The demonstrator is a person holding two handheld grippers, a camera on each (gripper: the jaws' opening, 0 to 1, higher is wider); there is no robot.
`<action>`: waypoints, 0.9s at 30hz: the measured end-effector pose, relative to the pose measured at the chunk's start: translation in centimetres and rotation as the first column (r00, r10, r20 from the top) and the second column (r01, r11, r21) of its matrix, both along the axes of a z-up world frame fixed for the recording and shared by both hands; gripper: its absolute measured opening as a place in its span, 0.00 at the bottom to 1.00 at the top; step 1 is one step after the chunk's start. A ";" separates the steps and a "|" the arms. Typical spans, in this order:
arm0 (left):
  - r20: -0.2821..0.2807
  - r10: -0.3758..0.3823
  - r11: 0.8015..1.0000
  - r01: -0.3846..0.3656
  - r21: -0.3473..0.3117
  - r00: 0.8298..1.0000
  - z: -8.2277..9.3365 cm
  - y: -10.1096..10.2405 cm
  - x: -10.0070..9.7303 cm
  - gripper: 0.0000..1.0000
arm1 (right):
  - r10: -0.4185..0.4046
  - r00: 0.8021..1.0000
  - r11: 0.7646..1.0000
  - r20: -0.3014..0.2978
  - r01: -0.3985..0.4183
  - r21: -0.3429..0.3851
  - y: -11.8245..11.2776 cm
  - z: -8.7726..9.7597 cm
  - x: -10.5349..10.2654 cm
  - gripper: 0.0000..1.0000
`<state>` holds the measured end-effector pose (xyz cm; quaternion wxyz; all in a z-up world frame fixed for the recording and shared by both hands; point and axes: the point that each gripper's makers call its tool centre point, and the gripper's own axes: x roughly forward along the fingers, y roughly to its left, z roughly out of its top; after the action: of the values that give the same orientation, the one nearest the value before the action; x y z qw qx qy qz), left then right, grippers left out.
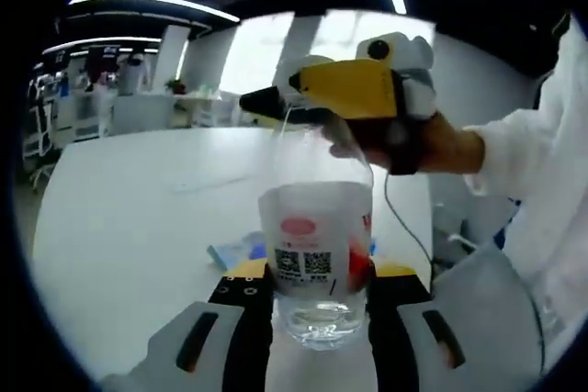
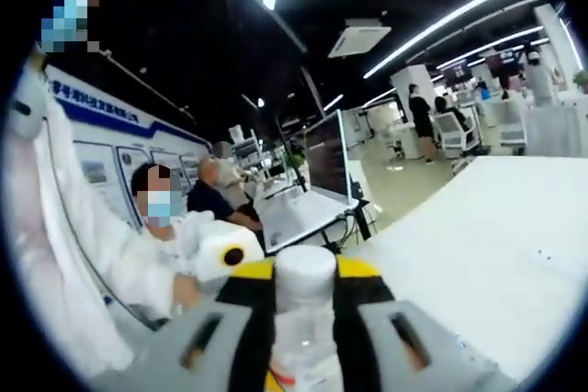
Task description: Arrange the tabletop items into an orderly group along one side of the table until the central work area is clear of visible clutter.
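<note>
In the left gripper view my left gripper (image 1: 317, 305) is clamping the clear bottle's (image 1: 317, 227) base above the table (image 1: 129, 218), and in the right gripper view my right gripper (image 2: 306, 305) is pinching its white cap (image 2: 306, 277), so I'm keeping both grips steady.

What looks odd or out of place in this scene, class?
The bottle is gripped twice: left gripper around its base, right gripper at its cap. Nothing looks spilled or damaged.
</note>
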<state>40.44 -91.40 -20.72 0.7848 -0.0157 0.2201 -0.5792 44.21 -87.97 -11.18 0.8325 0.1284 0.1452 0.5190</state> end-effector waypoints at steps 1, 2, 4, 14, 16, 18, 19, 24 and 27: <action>0.007 0.007 1.000 -0.007 0.010 1.000 0.0 0.0 0.0 0.36 | -0.003 1.000 1.000 0.003 0.003 -0.004 0.0 0.0 0.0 0.19; 0.020 0.018 0.999 -0.018 0.031 1.000 -0.2 0.1 0.2 0.36 | -0.005 1.000 1.000 0.006 0.005 -0.011 0.1 -0.1 0.0 0.19; 0.070 0.052 0.994 -0.058 0.092 0.996 -0.5 0.4 0.8 0.37 | -0.013 1.000 1.000 0.023 0.013 -0.028 0.2 -0.2 0.0 0.19; 0.119 0.205 0.961 -0.223 0.166 0.971 -1.2 2.0 1.7 0.60 | -0.065 0.997 0.996 0.035 0.067 -0.056 0.0 -0.3 0.9 0.19; 0.115 0.231 0.957 -0.247 0.152 0.966 -0.9 2.4 1.8 0.64 | -0.064 0.997 0.996 0.037 0.066 -0.064 0.1 -0.5 0.9 0.19; 0.112 0.260 0.950 -0.275 0.147 0.959 -0.7 2.9 2.0 0.66 | -0.066 0.997 0.996 0.033 0.068 -0.065 0.2 -0.6 1.0 0.19; 0.111 0.269 0.947 -0.284 0.149 0.957 -0.7 3.1 2.1 0.67 | -0.067 0.997 0.995 0.028 0.069 -0.065 0.3 -0.8 1.0 0.19; 0.114 0.315 0.934 -0.329 0.138 0.942 -0.3 4.1 1.9 0.74 | -0.076 0.997 0.995 0.014 0.077 -0.070 0.5 -1.5 1.3 0.19; 0.109 0.335 0.927 -0.348 0.142 0.936 -0.3 4.6 1.3 0.75 | -0.084 0.996 0.993 0.010 0.084 -0.079 0.5 -1.9 1.7 0.19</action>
<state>41.71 -86.78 -21.03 0.8807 0.0327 0.2267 -0.4146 45.91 -87.51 -13.03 0.8585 0.0996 0.1574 0.4778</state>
